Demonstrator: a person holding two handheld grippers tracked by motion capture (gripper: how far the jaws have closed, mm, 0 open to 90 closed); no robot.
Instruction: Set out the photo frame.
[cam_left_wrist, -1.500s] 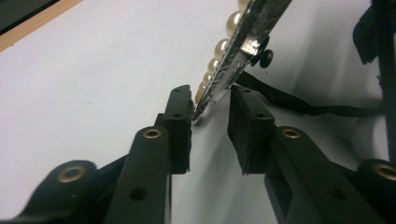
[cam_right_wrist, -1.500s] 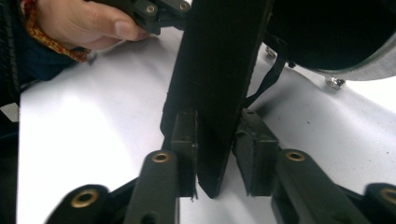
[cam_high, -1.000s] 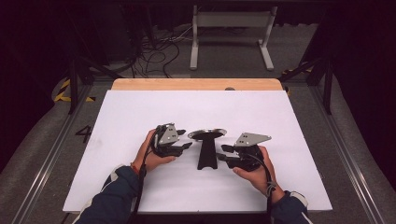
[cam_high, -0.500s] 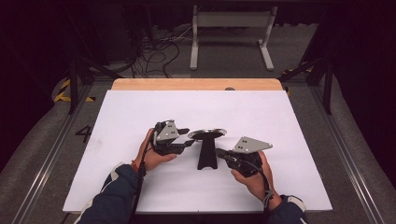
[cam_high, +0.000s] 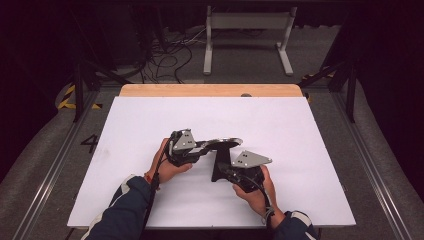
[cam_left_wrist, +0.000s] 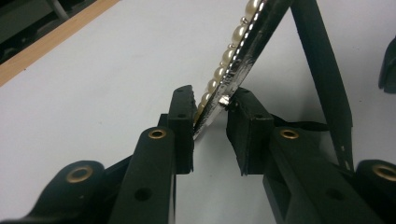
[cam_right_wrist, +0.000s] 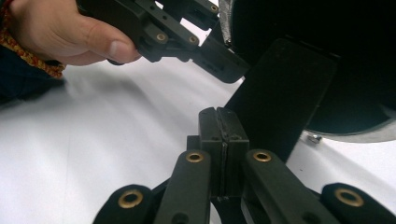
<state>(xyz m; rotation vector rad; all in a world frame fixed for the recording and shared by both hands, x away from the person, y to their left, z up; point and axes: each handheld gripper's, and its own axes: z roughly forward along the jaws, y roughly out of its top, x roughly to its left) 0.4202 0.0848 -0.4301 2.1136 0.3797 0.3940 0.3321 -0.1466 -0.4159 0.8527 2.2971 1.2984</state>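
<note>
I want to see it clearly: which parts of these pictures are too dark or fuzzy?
High view: bright white table, dark surroundings. Left gripper view: pearl-edged frame glints, sharp near the left gripper, fuzzy higher up. Right gripper view: frame's back nearly black, hand slightly soft.

Both grippers were matte black with brass-ringed screw holes, grey three-cornered plates on top, thin black cables; person wore navy sleeves with white trim, plus a red-orange braided wristband.

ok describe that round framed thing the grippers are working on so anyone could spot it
On the white sheet near the table's middle, between both hands, stands a round frame on a black prop. Its silver rim edged with pearls sets it apart from the all-black grippers.
</note>
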